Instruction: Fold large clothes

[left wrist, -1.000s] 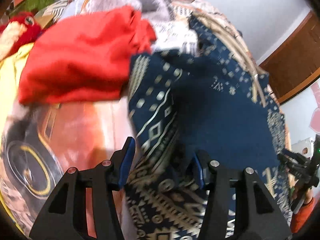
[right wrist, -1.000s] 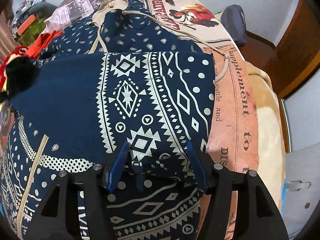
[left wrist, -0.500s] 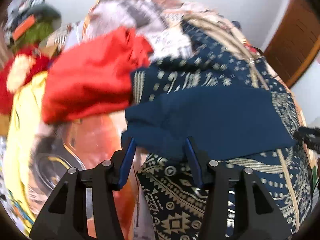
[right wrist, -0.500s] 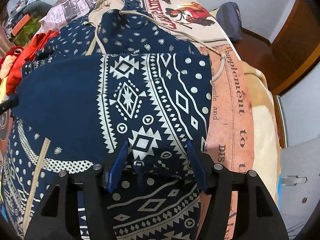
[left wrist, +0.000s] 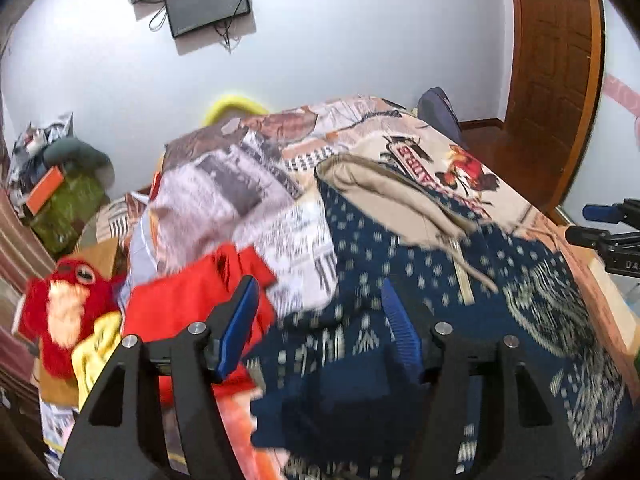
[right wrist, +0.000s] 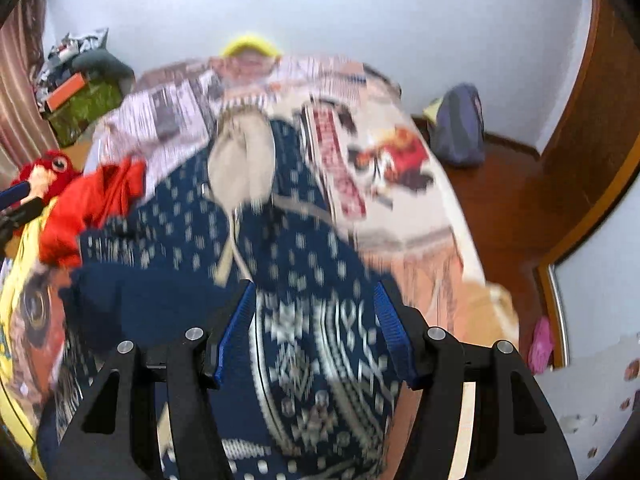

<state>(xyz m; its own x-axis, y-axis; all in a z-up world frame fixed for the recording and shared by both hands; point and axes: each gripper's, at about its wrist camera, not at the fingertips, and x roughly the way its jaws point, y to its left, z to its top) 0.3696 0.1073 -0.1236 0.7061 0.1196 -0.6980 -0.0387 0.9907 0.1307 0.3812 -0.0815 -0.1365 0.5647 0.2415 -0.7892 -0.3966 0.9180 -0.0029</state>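
Left wrist view: navy patterned hoodie lies on the bedspread below and ahead of both claws, long axis running away, beige hood farthest. Left gripper has just been opening and now hangs released, nothing between its pads, so one fold looks finished. Right gripper likewise stands open above the cloth, gripping nothing.

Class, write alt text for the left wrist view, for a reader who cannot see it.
An open claw, nothing between its blue pads, hovers over a navy patterned hoodie with a beige hood, spread on a bed. A red garment lies left of the hoodie, with a red plush toy beyond it; the picture is motion-blurred.
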